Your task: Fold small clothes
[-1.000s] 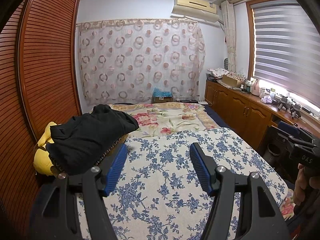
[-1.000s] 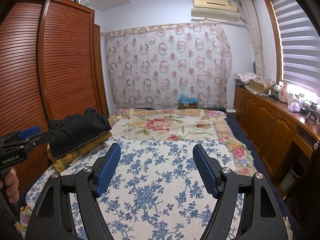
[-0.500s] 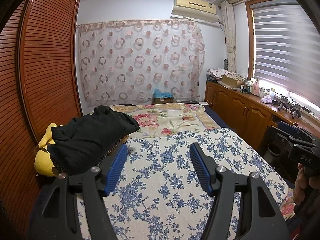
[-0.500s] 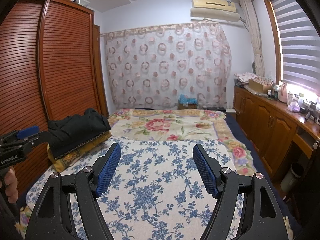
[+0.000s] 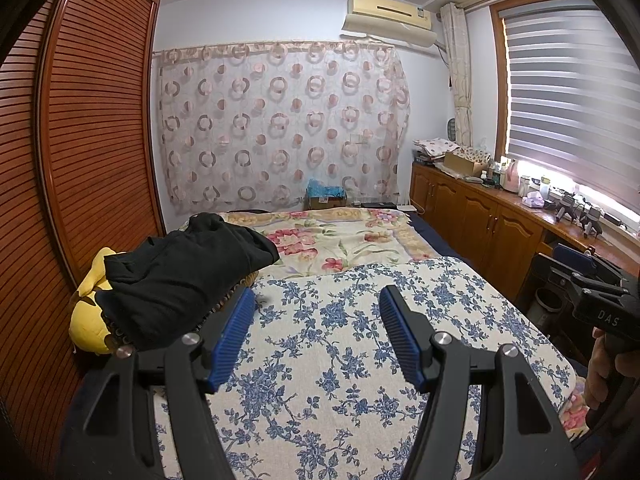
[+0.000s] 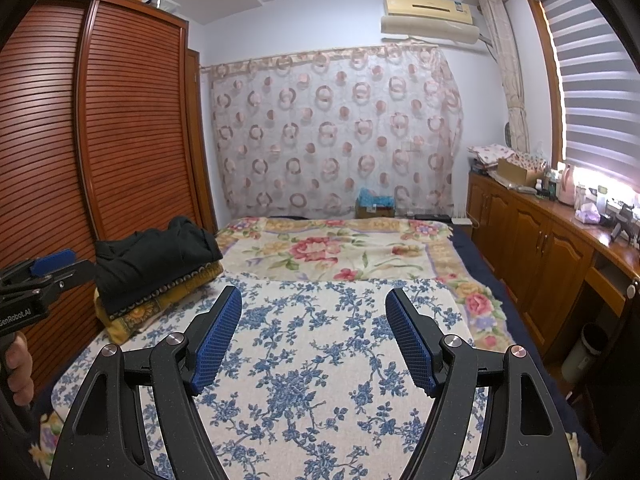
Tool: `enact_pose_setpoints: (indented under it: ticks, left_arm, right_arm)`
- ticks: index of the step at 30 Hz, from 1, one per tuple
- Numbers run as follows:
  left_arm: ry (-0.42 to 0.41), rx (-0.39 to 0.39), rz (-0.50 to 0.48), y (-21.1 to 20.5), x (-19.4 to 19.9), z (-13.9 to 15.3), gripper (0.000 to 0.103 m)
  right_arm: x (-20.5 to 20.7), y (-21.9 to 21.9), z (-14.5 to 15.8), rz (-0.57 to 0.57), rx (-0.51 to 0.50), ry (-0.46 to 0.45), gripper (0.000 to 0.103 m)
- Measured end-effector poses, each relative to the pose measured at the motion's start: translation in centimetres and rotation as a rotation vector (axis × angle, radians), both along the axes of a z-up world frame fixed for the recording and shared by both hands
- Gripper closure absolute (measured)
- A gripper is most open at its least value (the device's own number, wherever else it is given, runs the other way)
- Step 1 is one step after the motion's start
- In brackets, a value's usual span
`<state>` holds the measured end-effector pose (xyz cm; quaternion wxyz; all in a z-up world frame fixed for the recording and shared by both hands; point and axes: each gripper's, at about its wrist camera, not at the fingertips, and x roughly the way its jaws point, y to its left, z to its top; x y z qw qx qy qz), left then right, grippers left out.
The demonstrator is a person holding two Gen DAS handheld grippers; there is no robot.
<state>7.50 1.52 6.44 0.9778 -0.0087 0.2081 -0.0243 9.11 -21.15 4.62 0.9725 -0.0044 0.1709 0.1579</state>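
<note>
A pile of black clothes lies on a patterned cushion at the bed's left side, also in the right wrist view as black clothes. My left gripper hovers open over the blue-flowered cloth, with its left pad close to the pile's near edge and nothing between the pads. My right gripper is open too, above the same blue-flowered cloth, empty. Each gripper shows at the edge of the other's view, held by a hand.
A louvred wooden wardrobe lines the left. Low wooden cabinets with clutter on top run along the right under the window blind. A flowered blanket covers the far half of the bed. A yellow cushion sits under the pile.
</note>
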Motion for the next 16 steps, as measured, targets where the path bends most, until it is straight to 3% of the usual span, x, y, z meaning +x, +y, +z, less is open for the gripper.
enact_pose_setpoints:
  ticks: [16]
  left_arm:
    - [0.0, 0.0, 0.0, 0.03, -0.01, -0.14, 0.038]
  right_arm:
    - [0.0, -0.03, -0.01, 0.0, 0.002, 0.0, 0.027]
